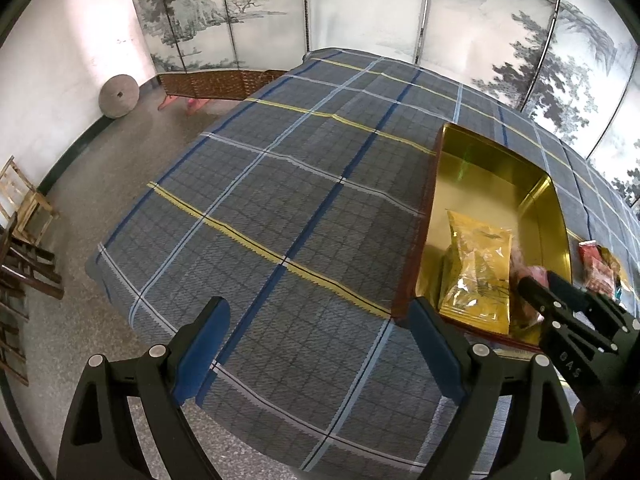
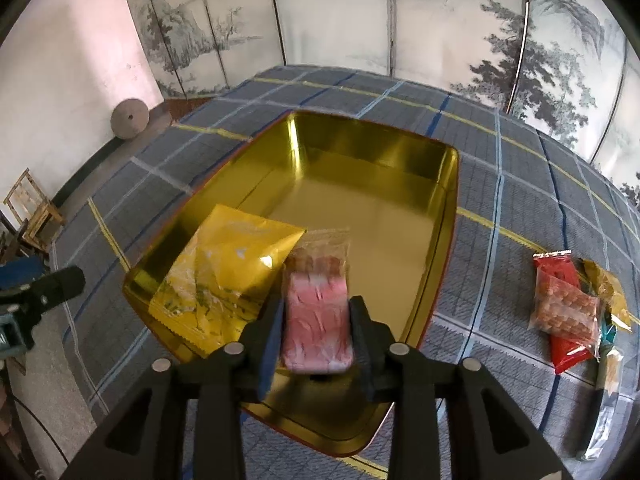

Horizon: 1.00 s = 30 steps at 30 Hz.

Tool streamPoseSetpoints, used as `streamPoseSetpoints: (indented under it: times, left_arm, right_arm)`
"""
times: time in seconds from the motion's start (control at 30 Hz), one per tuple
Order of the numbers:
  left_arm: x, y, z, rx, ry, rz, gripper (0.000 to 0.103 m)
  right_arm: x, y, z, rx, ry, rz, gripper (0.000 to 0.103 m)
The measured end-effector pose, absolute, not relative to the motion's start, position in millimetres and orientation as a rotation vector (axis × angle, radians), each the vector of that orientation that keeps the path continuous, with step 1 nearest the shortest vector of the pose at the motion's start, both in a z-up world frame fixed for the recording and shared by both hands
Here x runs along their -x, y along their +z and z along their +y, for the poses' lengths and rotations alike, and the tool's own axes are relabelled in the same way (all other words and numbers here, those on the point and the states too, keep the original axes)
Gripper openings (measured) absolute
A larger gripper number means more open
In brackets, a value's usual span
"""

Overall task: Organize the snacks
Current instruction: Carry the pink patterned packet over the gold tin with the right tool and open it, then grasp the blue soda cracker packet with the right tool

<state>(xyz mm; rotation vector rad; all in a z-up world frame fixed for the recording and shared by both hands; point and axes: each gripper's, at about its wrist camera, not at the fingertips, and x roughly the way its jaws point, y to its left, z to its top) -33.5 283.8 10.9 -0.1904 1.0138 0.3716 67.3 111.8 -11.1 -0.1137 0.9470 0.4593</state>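
Note:
A gold tin [image 2: 440, 240] lies open on the plaid tablecloth [image 2: 500, 184]. Inside it, at the near left, rests a yellow snack packet [image 2: 224, 268]. My right gripper [image 2: 317, 312] hangs over the tin's near end. A pink snack packet [image 2: 316, 292] sits between its fingers, blurred, with its sides close to the pads. In the left wrist view the tin [image 1: 480, 168] is at the right, with the yellow packet [image 1: 476, 272] and the right gripper [image 1: 540, 280] in it. My left gripper [image 1: 320, 312] stands wide open over bare cloth, left of the tin, holding nothing.
Several more snack packets [image 2: 564, 308] lie in a pile on the cloth right of the tin. A painted folding screen [image 1: 360, 8] stands behind the table. The table's left edge drops to the floor, where a round stone [image 1: 119, 96] and wooden chairs [image 1: 28, 208] stand.

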Motion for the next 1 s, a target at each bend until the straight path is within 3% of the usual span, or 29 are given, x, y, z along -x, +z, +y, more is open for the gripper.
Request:
streamPoseSetpoints:
  times: [0.07,0.53,1.0]
  left_arm:
    - [33.1,11.4,281.6,0.187,0.370,1.014,0.088]
    - [27.7,22.9,250.0,0.156,0.308,0.987,0.088]
    - [1.3,20.4,171.1,0.055,0.168,1.005,0.088]
  right_arm:
    - [-66.8,-7.1,110.8,0.108,0.471,0.935,0.049]
    - [-57.0,30.0,40.0,0.046,0.392,0.841,0.054]
    - [-56.2,-15.3,-120.7,0.017,0.030,0.941,0.059]
